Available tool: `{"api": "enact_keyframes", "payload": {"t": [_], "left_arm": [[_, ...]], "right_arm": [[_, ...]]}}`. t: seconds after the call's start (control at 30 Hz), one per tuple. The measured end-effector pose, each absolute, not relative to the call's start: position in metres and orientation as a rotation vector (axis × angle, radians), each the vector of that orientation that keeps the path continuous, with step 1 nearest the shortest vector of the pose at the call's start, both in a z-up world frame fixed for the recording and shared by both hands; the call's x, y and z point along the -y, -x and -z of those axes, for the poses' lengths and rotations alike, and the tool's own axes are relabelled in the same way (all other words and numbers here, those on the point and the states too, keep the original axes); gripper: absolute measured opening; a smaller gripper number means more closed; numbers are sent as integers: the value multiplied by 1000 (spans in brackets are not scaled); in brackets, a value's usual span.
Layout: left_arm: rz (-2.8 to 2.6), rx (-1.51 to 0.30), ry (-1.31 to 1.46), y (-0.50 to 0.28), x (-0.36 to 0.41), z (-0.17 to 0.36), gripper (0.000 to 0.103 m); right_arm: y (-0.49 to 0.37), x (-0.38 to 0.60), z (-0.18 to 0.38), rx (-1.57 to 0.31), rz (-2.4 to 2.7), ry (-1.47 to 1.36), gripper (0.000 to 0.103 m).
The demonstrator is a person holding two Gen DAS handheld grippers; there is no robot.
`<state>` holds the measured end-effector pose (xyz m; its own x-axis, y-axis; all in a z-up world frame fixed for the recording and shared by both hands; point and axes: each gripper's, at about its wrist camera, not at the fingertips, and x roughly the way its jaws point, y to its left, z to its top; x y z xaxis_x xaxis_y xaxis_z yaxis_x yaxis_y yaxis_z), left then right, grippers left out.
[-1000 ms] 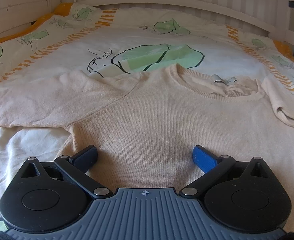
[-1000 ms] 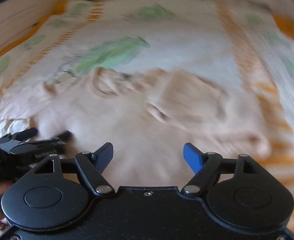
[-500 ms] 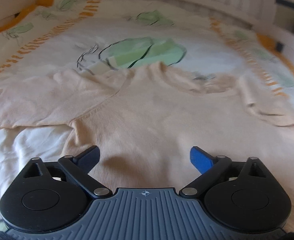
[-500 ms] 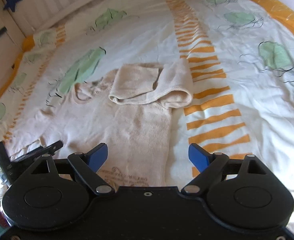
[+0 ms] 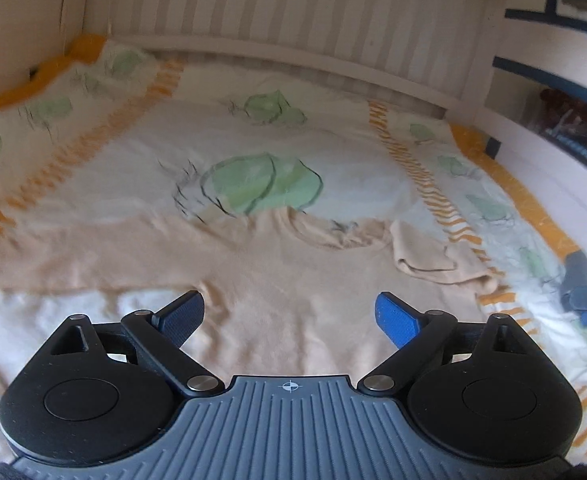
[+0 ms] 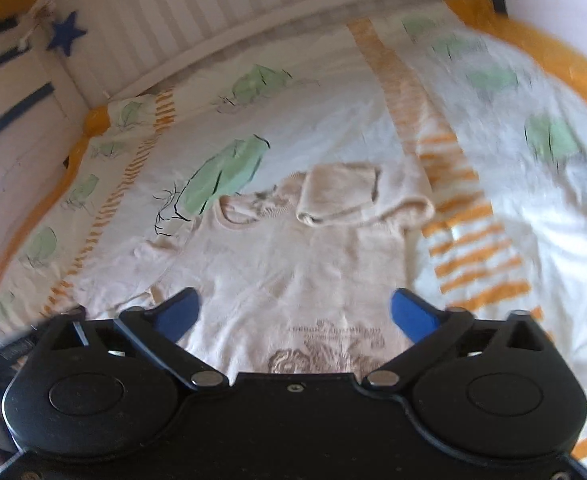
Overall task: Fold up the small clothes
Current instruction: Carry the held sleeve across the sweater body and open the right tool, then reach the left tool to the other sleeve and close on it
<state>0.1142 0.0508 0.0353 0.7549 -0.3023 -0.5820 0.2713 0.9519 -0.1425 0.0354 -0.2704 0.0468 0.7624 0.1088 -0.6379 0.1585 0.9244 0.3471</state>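
I found the cream sweater (image 6: 293, 264) lying flat on the bedspread (image 6: 333, 120), right sleeve (image 6: 345, 196) folded in. Left gripper (image 5: 289, 316) stood spread and empty; the right gripper (image 6: 293, 312) had just been opening, nothing between. Soft, limp knit (likely stretchy): I would pinch the outstretched left sleeve's cuff.

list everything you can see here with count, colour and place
sweater: one, cream, flat on the bed cover, one sleeve folded in by the collar, other sleeve spread out
bed cover: one, white with green leaves and orange stripes, under the sweater
slatted bed rail: one, white, along the far edge
star: one, blue, on the rail
left hand-held gripper: one, blue pads, open above the sweater
right hand-held gripper: one, blue pads, just opened, empty
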Motion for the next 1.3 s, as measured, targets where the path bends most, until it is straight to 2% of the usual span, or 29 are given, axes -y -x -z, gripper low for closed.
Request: {"api": "enact_keyframes", "payload": {"t": [0.2, 0.37, 0.7, 0.83, 0.93, 0.97, 1.03, 1.1, 1.23, 1.3], "left_arm": [[263, -601, -103, -110, -25, -28, 93], [228, -563, -93, -108, -4, -20, 93], [264, -621, -206, -145, 54, -2, 93], [303, -605, -279, -160, 90, 8, 93], [333, -612, -338, -176, 120, 19, 90], [344, -607, -361, -181, 130, 24, 86], [359, -594, -402, -191, 149, 31, 82], [384, -589, -425, -202, 166, 38, 79], [422, -582, -495, -217, 195, 49, 78], [440, -561, -556, -219, 209, 57, 73]], "right_arm": [[-55, 251, -15, -679, 43, -234, 102], [-72, 258, 18, -671, 126, -123, 102], [-114, 307, 71, -768, 163, -223, 102], [-112, 313, 83, -719, 138, -263, 102], [-116, 310, 82, -707, 127, -224, 102], [-117, 310, 80, -702, 124, -212, 101], [-120, 312, 79, -696, 124, -215, 97], [-122, 318, 81, -713, 118, -252, 89], [-123, 338, 87, -746, 111, -400, 88], [-121, 344, 86, -739, 119, -434, 87]]}}
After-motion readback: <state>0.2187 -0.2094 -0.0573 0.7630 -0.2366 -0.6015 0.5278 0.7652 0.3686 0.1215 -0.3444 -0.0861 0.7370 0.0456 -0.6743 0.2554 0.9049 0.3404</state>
